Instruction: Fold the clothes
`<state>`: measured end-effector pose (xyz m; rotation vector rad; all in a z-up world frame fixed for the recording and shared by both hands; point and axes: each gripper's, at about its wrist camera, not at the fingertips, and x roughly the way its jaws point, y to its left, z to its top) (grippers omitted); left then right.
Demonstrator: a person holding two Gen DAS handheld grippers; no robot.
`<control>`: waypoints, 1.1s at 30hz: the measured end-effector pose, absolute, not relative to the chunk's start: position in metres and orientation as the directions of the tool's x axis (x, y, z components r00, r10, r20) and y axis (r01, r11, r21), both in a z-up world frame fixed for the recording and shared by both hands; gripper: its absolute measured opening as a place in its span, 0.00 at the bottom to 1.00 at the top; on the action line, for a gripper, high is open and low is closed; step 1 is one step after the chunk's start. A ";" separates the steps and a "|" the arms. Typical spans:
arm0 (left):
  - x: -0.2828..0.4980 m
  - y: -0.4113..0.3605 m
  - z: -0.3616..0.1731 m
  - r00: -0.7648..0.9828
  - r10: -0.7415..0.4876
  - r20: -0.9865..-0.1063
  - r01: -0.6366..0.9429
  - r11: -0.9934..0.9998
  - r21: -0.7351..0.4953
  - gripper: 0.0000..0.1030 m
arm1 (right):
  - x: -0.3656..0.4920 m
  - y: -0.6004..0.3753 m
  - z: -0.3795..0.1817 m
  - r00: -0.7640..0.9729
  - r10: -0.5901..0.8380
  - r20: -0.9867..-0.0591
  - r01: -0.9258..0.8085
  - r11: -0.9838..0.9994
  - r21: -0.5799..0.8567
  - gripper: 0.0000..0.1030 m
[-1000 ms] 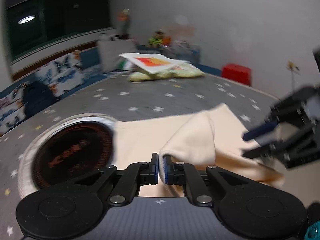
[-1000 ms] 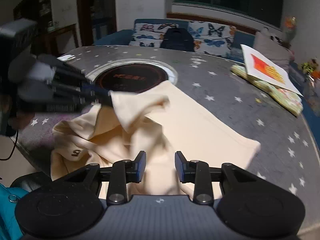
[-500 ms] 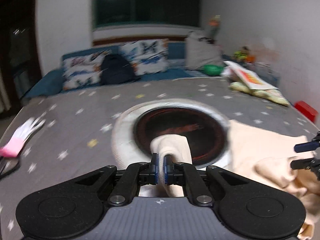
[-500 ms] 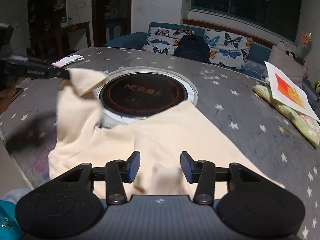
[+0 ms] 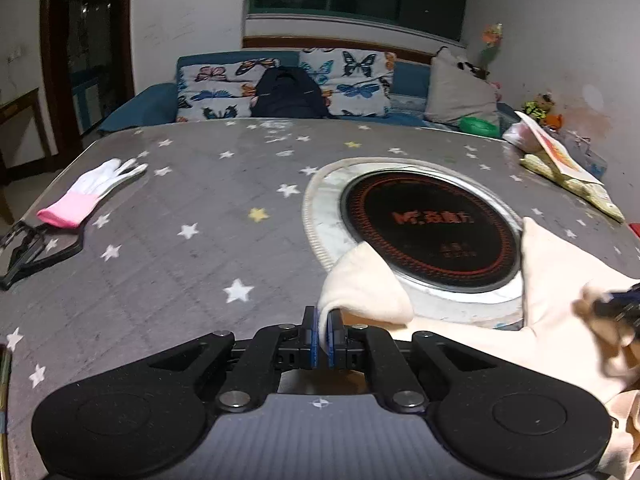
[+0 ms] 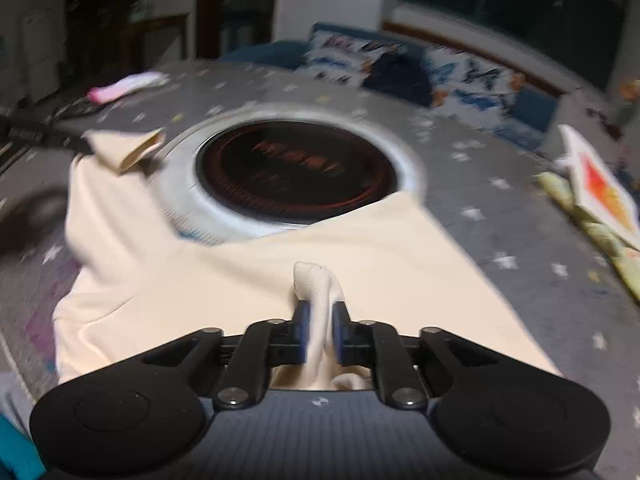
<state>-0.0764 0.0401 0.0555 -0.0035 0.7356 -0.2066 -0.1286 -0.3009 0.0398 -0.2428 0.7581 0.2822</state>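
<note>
**A:** How far along are you with this fold?

**B:** Barely begun, I'd judge. Your left claw [image 5: 322, 330] is pressed together on a corner of the cream garment [image 6: 248, 280], holding it up beside the near rim of the round cooktop [image 5: 430, 226]. Your right claw [image 6: 320, 330] is closing, with a ridge of the same cloth standing between its pads. The rest of the garment lies rumpled on the tabletop [image 5: 168, 248], bunched toward your side; no clean crease is visible.

**A:** So what's left?

**B:** Nearly everything, by the look of it: you need to spread it flat first, then make the folds.

**A:** Where do you have room?

**B:** To your left, the starred cover is bare up to the pink-cuffed glove [image 5: 90, 192] and a dark tool [image 5: 28, 246] by the left edge. Keep the cloth short of those. On the right, a printed card on a yellow-green bundle [image 6: 600, 208] takes the far corner, well apart from the garment.

**A:** And the near edge?

**B:** The garment's near part is hidden under your claws, so you cannot tell whether it overhangs. Pulling it away from you, over the cooktop, looks the safest direction.
</note>
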 end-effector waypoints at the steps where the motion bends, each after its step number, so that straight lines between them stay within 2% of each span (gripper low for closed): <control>1: -0.075 0.041 0.054 0.719 -0.185 -0.670 0.180 0.981 -0.077 0.05 | -0.131 -0.308 0.044 0.706 0.147 -0.693 -0.308 0.945 -0.114 0.09; 6: -0.074 0.043 0.047 0.690 -0.163 -0.705 0.167 0.984 -0.064 0.06 | -0.148 -0.356 0.052 0.737 0.009 -0.676 -0.130 0.983 -0.128 0.09; 8: -0.071 0.043 0.047 0.681 -0.166 -0.713 0.167 0.983 -0.070 0.10 | -0.155 -0.375 0.052 0.728 -0.033 -0.685 -0.063 0.991 -0.115 0.11; 9: -0.070 0.042 0.048 0.678 -0.165 -0.716 0.166 0.984 -0.070 0.10 | -0.159 -0.386 0.053 0.721 -0.052 -0.691 -0.026 0.994 -0.103 0.14; 13: -0.067 0.033 0.063 0.713 -0.143 -0.686 0.168 0.985 -0.030 0.28 | -0.171 -0.416 0.055 0.715 -0.124 -0.688 0.087 0.992 -0.088 0.25; 15: -0.067 0.022 0.071 0.726 -0.168 -0.667 0.204 0.979 -0.024 0.33 | -0.176 -0.429 0.055 0.716 -0.131 -0.686 0.132 0.990 -0.051 0.39; 16: -0.067 0.012 0.075 0.727 -0.190 -0.660 0.241 0.971 -0.014 0.35 | -0.178 -0.436 0.054 0.715 -0.126 -0.687 0.155 0.988 -0.019 0.42; 19: -0.065 -0.023 0.080 0.712 -0.268 -0.649 0.354 0.935 0.003 0.35 | -0.181 -0.457 0.048 0.713 -0.089 -0.695 0.201 0.976 0.082 0.43; 24: -0.049 -0.094 0.072 0.645 -0.398 -0.653 0.515 0.857 -0.014 0.36 | -0.178 -0.467 0.034 0.708 -0.039 -0.705 0.211 0.965 0.158 0.43; 28: -0.027 -0.143 0.058 0.594 -0.442 -0.672 0.587 0.809 -0.013 0.36 | -0.174 -0.465 0.027 0.697 -0.028 -0.716 0.205 0.965 0.162 0.42; 31: -0.010 -0.169 0.045 0.583 -0.428 -0.690 0.599 0.801 0.008 0.37 | -0.174 -0.464 0.023 0.698 -0.019 -0.715 0.201 0.965 0.170 0.42; 33: 0.001 -0.180 0.038 0.574 -0.422 -0.702 0.600 0.800 0.010 0.37 | -0.173 -0.464 0.023 0.701 -0.013 -0.713 0.194 0.965 0.174 0.36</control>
